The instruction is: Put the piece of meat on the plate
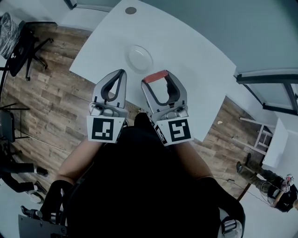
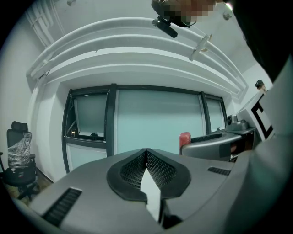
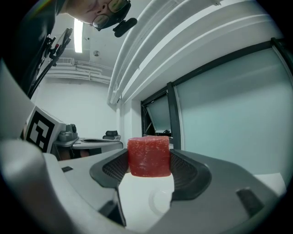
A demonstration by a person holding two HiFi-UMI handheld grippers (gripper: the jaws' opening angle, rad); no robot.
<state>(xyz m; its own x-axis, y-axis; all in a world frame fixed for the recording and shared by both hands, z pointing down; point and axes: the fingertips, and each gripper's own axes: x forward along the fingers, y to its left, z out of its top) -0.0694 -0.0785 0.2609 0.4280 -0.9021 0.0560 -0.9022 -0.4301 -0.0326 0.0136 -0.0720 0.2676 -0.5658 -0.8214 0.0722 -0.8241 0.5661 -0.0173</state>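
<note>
A red cube of meat [image 3: 148, 156] sits clamped between the jaws of my right gripper [image 3: 149, 160]; from the head view the same meat [image 1: 155, 77] shows at the tip of the right gripper [image 1: 156, 78], above the near edge of the white table. The white plate [image 1: 139, 58] lies on the table just beyond and left of that tip, and shows faintly below the meat as the plate [image 3: 161, 201]. My left gripper [image 1: 122, 72] is shut with nothing in it, its tips meeting at the left gripper [image 2: 146, 151]. The meat [image 2: 185, 138] also peeks in at the right of the left gripper view.
The white table [image 1: 186, 56] has a curved near edge and a round grommet [image 1: 131, 10] at the far side. Wooden floor [image 1: 56, 102] lies to the left, with a black office chair [image 1: 21, 44]. Glass partitions stand beyond the table.
</note>
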